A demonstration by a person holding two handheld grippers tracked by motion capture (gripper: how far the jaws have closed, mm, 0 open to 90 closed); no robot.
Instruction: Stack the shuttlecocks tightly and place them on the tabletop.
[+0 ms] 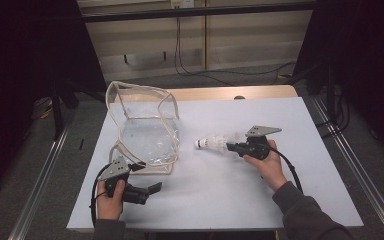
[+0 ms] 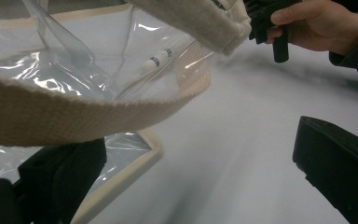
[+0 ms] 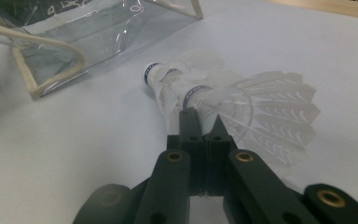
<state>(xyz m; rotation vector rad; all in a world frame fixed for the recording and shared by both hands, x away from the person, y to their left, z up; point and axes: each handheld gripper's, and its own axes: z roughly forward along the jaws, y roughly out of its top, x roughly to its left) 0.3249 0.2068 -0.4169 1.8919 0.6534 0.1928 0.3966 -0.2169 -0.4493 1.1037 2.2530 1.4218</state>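
Shuttlecocks (image 1: 215, 143): white feathers, white cork tips with a blue band, several nested nose to tail in a short stack. Printing on the bands is too small to read. The stack lies near mid-table on the pale table (image 1: 240, 200), tips pointing at the clear bag (image 1: 145, 131), well apart from it

Right gripper (image 1: 235, 146) has its jaws pinched together on the feather skirt of the stack; right gripper view shows it closest, the two black jaws meeting at the skirt (image 3: 242, 107) with blue-banded tips (image 3: 151, 73) beyond. That view also catches the bag's corner (image 3: 98, 32) and a cream handle loop (image 3: 51, 46), not visible this sharply from above

Left gripper (image 1: 152, 188) sits by the bag's near front corner, jaws wide apart, nothing between them. Left gripper view adds: cream webbing strap (image 2: 74, 112) right across the lens, transparent plastic wall with cream edging behind, and the shuttlecocks seen through the plastic (image 2: 156, 59). The person's other hand (image 2: 326, 23) shows top right, gripping the right tool

High view gives the layout: bag standing open at table left, wooden strip (image 1: 230, 93) along the far edge
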